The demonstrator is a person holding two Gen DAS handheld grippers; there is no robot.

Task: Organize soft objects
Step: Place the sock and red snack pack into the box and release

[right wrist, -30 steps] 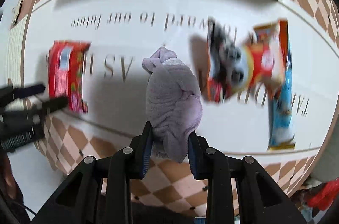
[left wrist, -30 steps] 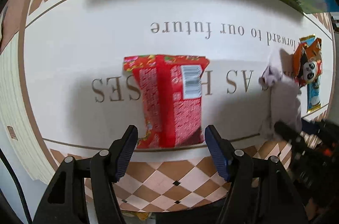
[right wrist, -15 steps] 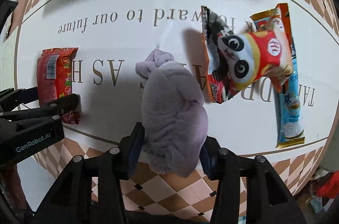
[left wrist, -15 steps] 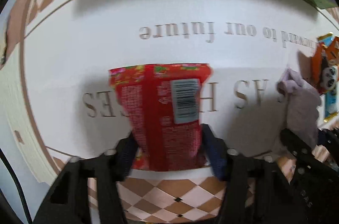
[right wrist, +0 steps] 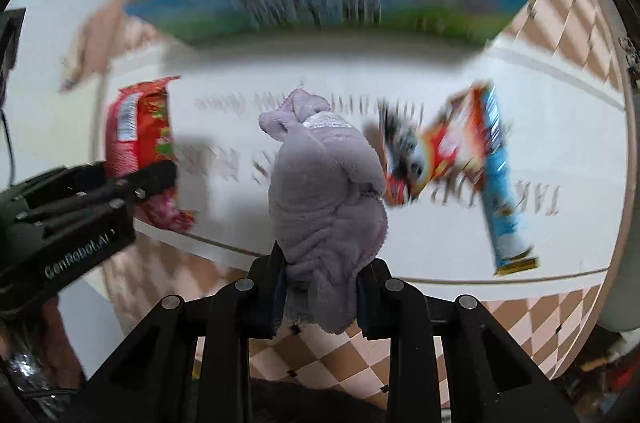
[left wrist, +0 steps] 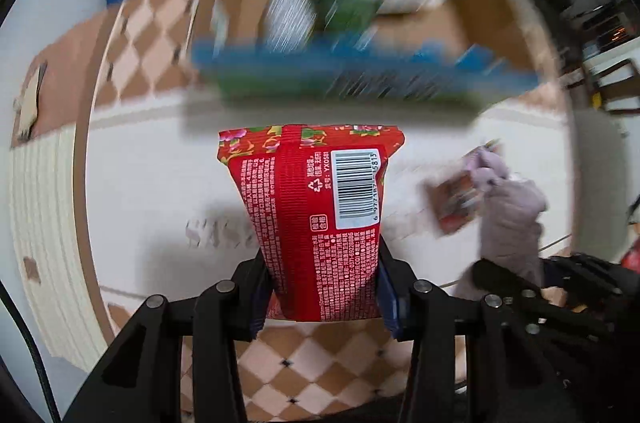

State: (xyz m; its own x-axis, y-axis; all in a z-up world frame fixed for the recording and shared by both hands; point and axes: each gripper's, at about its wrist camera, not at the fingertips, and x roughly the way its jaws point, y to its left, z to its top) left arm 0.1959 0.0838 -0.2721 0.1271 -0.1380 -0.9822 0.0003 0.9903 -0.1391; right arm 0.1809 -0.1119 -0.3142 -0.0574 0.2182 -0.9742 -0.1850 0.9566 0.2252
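Red snack bag (left wrist: 316,223) (barcode up) pinched in left tongs (left wrist: 322,297).

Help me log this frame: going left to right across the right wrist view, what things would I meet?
Left gripper holding the red snack packet → purple plush toy in the right gripper → panda snack bag → blue wrapped bar.

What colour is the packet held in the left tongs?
Red packet, floral print along its top edge; clearest in the left wrist view.
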